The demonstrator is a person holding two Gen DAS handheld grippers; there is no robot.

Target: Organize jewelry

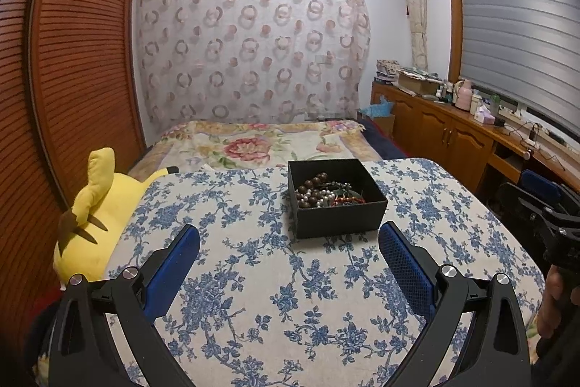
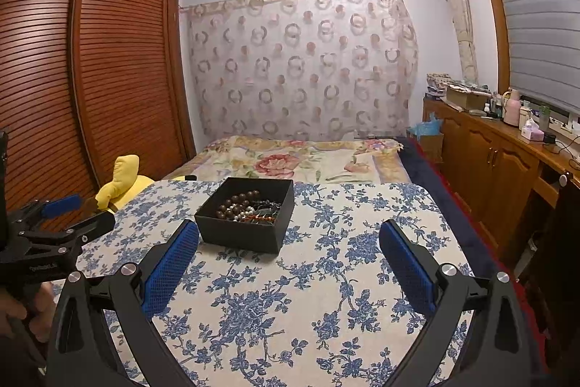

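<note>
only the left view shows the whole yellow plush (image 1: pixel 98 205); both hand-held grippers (image 1: pixel 289 234) (image 2: pixel 289 234) spread, empty

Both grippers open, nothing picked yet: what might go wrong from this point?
1. The beads lie heaped with other strands in the black box; pulling one may drag the rest out tangled.
2. The box looks light and sits loose on the floral cloth; a push from the right gripper, jaws wide, may slide or tip it.
3. The left gripper faces the same box, so both could collide over it.
</note>
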